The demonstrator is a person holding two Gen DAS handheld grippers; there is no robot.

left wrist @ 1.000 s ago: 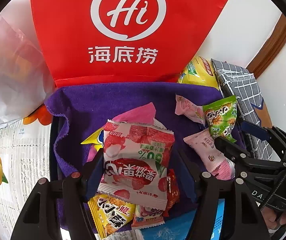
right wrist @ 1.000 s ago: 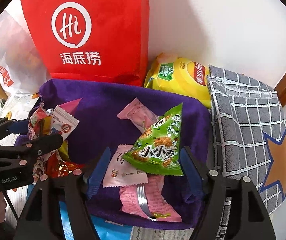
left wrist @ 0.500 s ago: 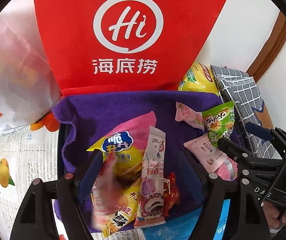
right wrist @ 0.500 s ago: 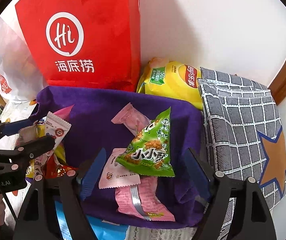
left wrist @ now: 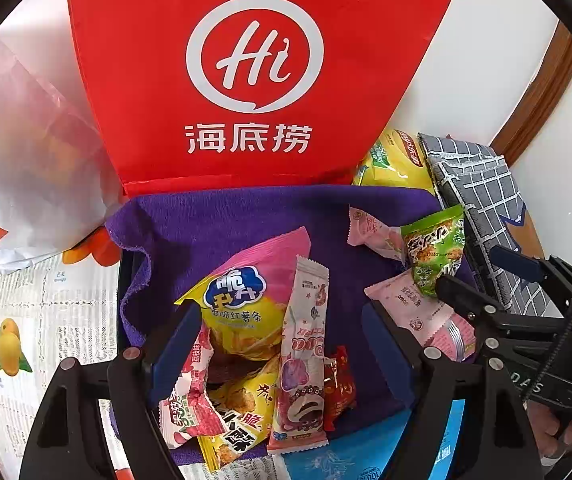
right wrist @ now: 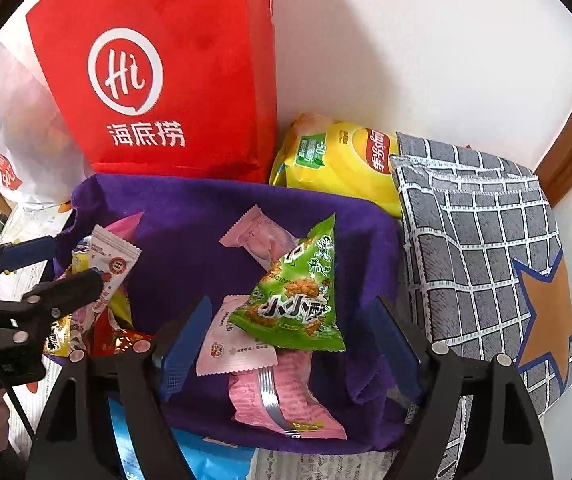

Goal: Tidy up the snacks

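The snacks lie on a purple cloth (right wrist: pixel 189 216) in two heaps. The green triangular packet (right wrist: pixel 298 296), at the cloth's four o'clock, is light, puffy and slick; its crimped top corner should grip best. The long pink wafer stick (left wrist: pixel 306 344), at seven o'clock, looks crushable. The right hand-held gripper (right wrist: pixel 290 344) stands apart; the left hand-held gripper (left wrist: pixel 281 356) is opening, clamping nothing.

Bare purple cloth (right wrist: pixel 189 216) mid-bin looks passable; red bag (right wrist: pixel 157 80) blocks behind, snack piles (left wrist: pixel 261 344) flank.
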